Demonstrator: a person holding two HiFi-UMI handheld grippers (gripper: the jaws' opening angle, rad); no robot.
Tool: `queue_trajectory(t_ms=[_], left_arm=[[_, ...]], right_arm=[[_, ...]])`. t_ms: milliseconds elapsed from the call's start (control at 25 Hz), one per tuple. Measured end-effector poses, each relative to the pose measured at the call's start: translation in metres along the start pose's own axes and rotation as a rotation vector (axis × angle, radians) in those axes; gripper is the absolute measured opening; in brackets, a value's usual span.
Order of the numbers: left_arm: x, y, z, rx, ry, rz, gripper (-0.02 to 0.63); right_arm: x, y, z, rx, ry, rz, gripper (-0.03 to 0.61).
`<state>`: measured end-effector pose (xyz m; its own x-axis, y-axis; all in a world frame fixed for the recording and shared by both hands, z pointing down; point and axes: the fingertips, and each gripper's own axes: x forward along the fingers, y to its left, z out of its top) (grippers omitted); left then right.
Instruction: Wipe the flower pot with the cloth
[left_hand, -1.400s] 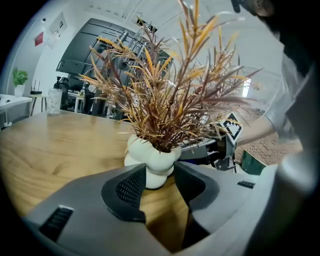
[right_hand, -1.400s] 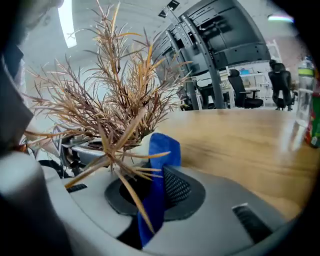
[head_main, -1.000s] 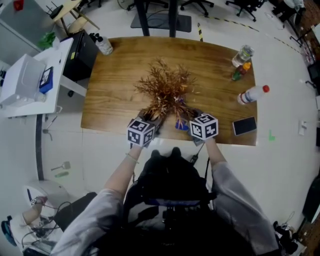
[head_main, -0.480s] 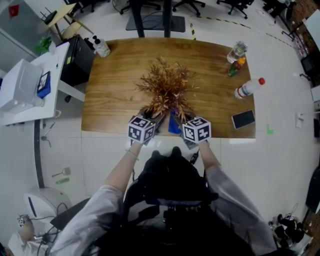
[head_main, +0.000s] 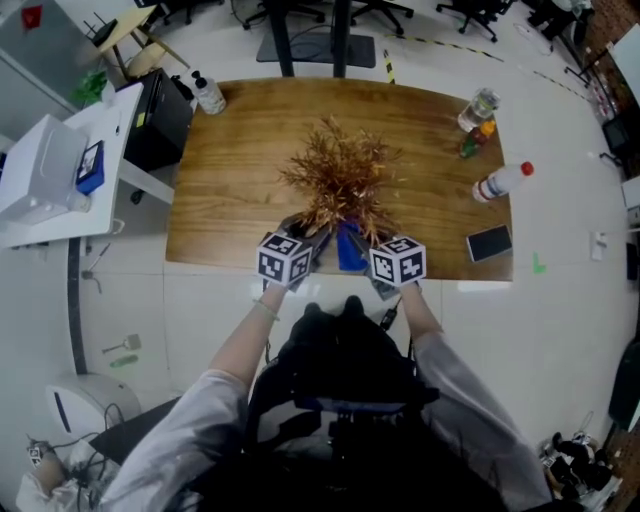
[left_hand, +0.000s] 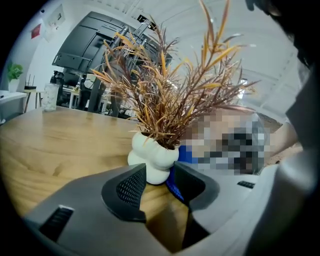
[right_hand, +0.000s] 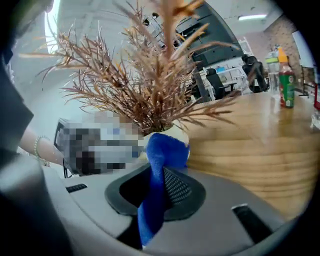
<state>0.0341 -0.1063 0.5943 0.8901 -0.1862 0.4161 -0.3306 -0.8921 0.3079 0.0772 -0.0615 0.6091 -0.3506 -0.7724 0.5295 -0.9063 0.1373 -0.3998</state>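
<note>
Right gripper (right_hand: 157, 180): jaws pressed together on the blue cloth (right_hand: 162, 150). The cloth is pinched along its length. One end is bunched just ahead of the tips; the other trails back and down between the jaws.

Ahead of that bunched end, the white flower pot (left_hand: 152, 157) is seen directly in line with the jaws. The cloth appears to touch the pot's near flank, just under the rim. In the right gripper view only a sliver of pot shows, above and to the right of the cloth.

Left gripper (left_hand: 160, 172): jaws drawn in on either side of the pot's lower lobe, which sits between the tips. They are judged to be clamped on it, steadying it. A strip of blue is noted between the pot and the tip on the far side.

Layout from the head view: the two grippers meet the pot from opposite sides, left gripper on the left, right gripper on the right, cloth between them. The pot stands upright near the front edge of the wooden table (head_main: 230, 180), with its dried stems (head_main: 342, 178) spreading overhead.

Judgement: wiping is under way or about to begin. The cloth-bearing right gripper is the working one. Since the pot's axis is vertical and its surface is lobed, strokes would best be run around the flank. The overhanging stems are liable to be snagged.
</note>
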Motion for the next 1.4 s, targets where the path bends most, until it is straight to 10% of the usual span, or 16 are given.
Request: queue_trajectory(t_ms=[600,1400], left_arm=[[0.001,-0.004,-0.005,-0.129,-0.071,0.104,0.158],[0.003,-0.007,-0.001,-0.209,-0.132,0.222,0.158]], right_arm=[[0.0,-0.071,0.034,-0.179,0.105,0.039,0.061],[0.052,-0.072,0.091,-0.377,0.297,0.607,0.061]])
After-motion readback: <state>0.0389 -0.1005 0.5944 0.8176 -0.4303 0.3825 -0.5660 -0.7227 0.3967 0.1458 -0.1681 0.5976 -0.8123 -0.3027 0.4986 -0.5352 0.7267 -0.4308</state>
